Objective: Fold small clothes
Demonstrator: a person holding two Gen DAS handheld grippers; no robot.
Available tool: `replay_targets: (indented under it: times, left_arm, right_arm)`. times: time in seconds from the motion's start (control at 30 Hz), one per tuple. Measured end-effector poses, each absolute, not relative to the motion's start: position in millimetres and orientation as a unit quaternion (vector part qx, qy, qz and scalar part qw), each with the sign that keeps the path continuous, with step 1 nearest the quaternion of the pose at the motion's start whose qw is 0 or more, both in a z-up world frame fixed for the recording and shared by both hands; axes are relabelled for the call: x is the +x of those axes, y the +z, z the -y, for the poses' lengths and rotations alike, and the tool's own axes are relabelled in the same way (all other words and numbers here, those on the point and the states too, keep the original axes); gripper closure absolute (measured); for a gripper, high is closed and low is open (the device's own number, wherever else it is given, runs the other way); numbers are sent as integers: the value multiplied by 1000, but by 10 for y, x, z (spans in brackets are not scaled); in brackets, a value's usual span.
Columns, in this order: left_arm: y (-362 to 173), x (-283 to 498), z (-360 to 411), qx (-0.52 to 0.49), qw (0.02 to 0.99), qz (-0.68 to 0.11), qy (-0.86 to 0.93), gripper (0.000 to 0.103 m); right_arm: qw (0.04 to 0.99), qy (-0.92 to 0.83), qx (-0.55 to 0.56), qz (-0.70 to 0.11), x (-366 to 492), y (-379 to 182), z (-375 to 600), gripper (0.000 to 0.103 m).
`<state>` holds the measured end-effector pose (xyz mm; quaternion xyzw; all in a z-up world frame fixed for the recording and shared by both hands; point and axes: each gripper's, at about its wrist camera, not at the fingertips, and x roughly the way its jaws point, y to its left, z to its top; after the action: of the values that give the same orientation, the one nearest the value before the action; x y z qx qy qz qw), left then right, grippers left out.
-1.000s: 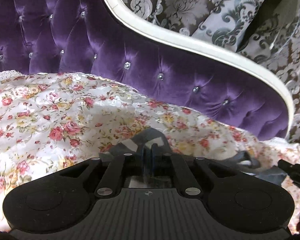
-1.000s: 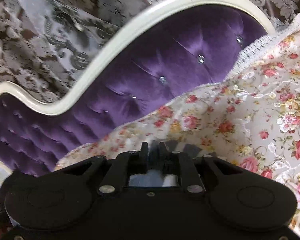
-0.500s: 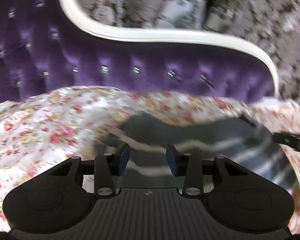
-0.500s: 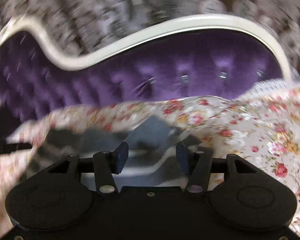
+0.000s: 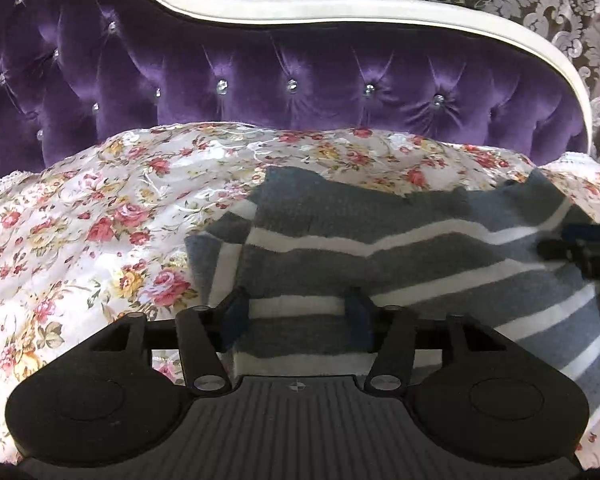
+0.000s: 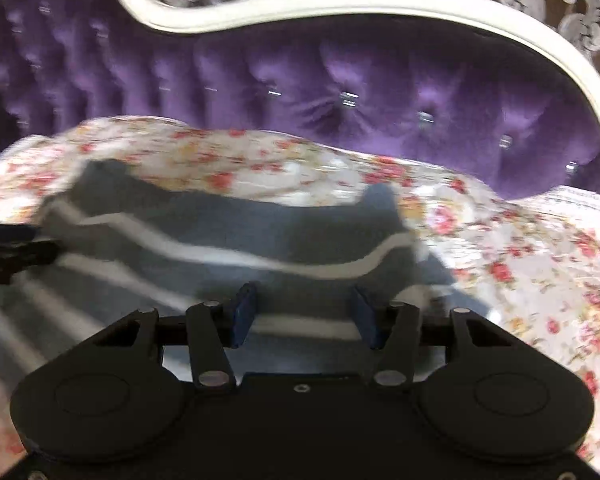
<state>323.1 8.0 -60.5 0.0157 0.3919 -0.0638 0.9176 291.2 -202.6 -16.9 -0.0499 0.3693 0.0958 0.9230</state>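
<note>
While the purple tufted headboard (image 5: pixel 300 80) is rising behind everything, the floral bedspread (image 5: pixel 80 220) is spreading out in front of it, and the grey striped garment (image 5: pixel 380 248) is lying flat on that bedspread just short of the headboard. Both the left gripper (image 5: pixel 296 316) and right gripper (image 6: pixel 306 312) are hovering over the garment's near edge, jaws spread apart and grasping nothing.

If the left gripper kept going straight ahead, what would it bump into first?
Probably the striped garment. The left gripper has its jaws open right over it, and the cloth fills the way ahead. Past it come the flowery bedspread and the purple headboard.
</note>
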Motion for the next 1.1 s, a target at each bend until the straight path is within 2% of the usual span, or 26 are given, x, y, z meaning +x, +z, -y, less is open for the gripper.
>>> replay_targets:
  times: [0.17,0.27,0.4,0.53,0.7,0.8,0.93,1.1]
  left_arm:
    - [-607,3235,-96,9,918,-392,-59,46]
    - [-614,3227,-117,10,917,-397,-48,34]
    - [-619,3261,-232,-18,912,-407,-42,25]
    - [-596,3253,-260,-20,911,-411,-37,26]
    - [-382,3185,-262,-14,919,-394,-34,28]
    - [-217,3169,-197,3,923,-382,-45,28]
    - [-84,3212,-57,5,921,-384,-71,28]
    - [-59,3275,153,9,919,-386,-85,28]
  right_arm:
    - [927,42,-28,-372,3073,-222,2209,47]
    - [927,38,-5,-373,3069,-245,2298,48]
    - [926,9,-11,-377,3055,-265,2382,50]
    - [934,29,55,-351,2929,-174,2613,50]
    - [944,53,82,-316,2587,-30,2766,46]
    - [943,55,82,-318,2411,-54,2765,45]
    - [938,54,67,-335,2293,-189,2718,34]
    - [932,52,59,-355,2290,-305,2743,30]
